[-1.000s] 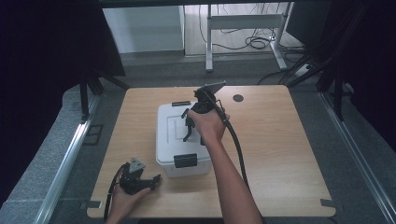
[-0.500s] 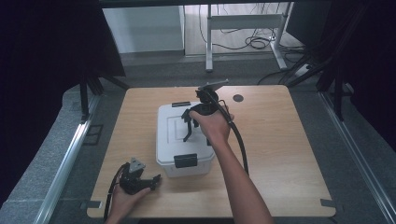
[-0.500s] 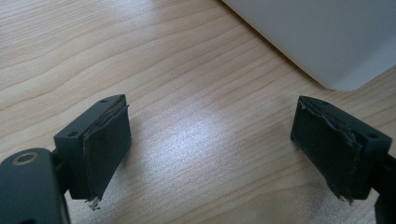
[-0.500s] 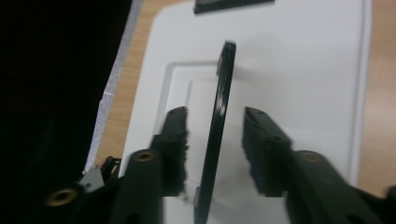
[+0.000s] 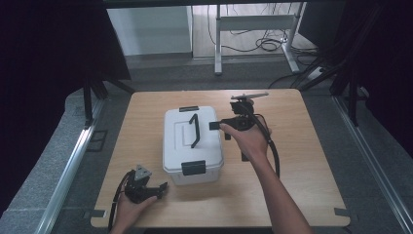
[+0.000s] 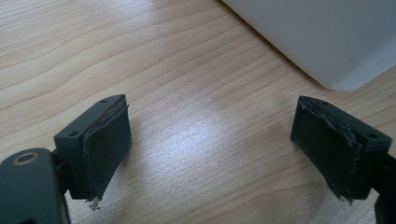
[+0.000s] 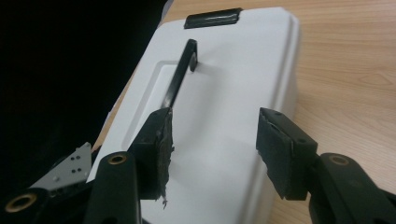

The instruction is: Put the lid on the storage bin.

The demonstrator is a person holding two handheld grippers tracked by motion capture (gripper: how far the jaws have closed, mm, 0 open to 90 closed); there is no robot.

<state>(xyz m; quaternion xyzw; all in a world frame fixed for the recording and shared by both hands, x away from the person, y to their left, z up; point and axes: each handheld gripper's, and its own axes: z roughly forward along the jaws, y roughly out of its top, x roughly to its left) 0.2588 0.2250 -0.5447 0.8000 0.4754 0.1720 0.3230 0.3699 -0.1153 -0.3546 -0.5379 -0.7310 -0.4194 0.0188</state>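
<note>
A white lidded box (image 5: pixel 192 146) is sitting near the middle of the wooden tabletop (image 5: pixel 307 165), long axis running away from the person. A black carry handle (image 5: pixel 194 129) is standing raised on the lid; a black latch (image 5: pixel 194 167) is showing on the near end wall, another latch (image 5: pixel 188 108) at the far end.

The right gripper (image 5: pixel 220 127) is hovering over the box's right edge, held by the right hand (image 5: pixel 248 139); its jaws are standing apart with nothing between them. In the right gripper view the box lid is lying beneath the open jaws, with the handle (image 7: pixel 175 86) running up past the left jaw. A black cable (image 5: pixel 272 146) is looping from this gripper across the tabletop to the right of the box.

The left gripper (image 5: pixel 158 187) is resting low at the tabletop's near left corner, just beside the box's near end, in the left hand (image 5: pixel 127 212). Its jaws are also gaping, empty; the left gripper view shows bare wood between them and a white box corner (image 6: pixel 327 42) at upper right.

Beyond the tabletop, a metal frame (image 5: pixel 253 29) with loose cables is standing on the floor.
</note>
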